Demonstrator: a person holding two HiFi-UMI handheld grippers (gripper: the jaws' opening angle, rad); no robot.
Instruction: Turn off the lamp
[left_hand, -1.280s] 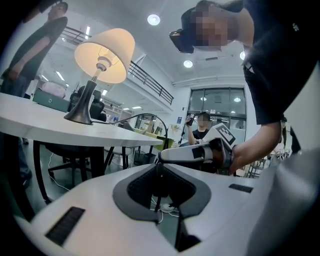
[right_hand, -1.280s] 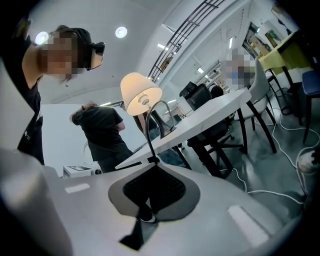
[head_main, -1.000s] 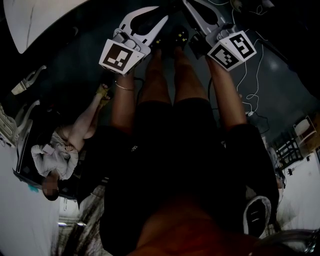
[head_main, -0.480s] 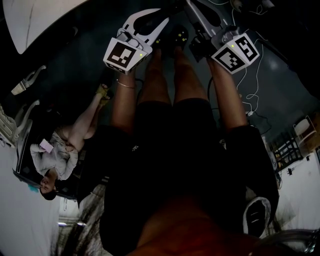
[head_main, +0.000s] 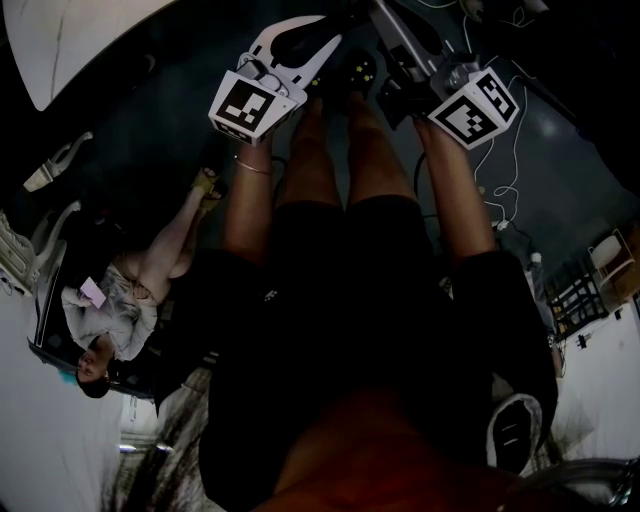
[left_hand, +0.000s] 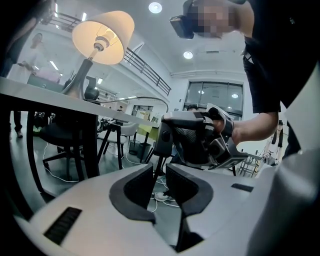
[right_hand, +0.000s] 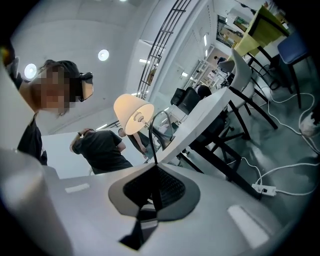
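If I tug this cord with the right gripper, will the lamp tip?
The cord looks thin and floppy, curving up from the shut right gripper, so it probably gives slack first. The lit lamp looks top-heavy: wide shade, slender stem. A hard tug might tip or drag it.

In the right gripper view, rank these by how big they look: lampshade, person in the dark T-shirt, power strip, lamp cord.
1. Person in the dark T-shirt, partly hidden.
2. Lampshade, nearly as big.
3. Power strip.
Lamp cord, pinched in the right tongs: long but thin, hard to place.
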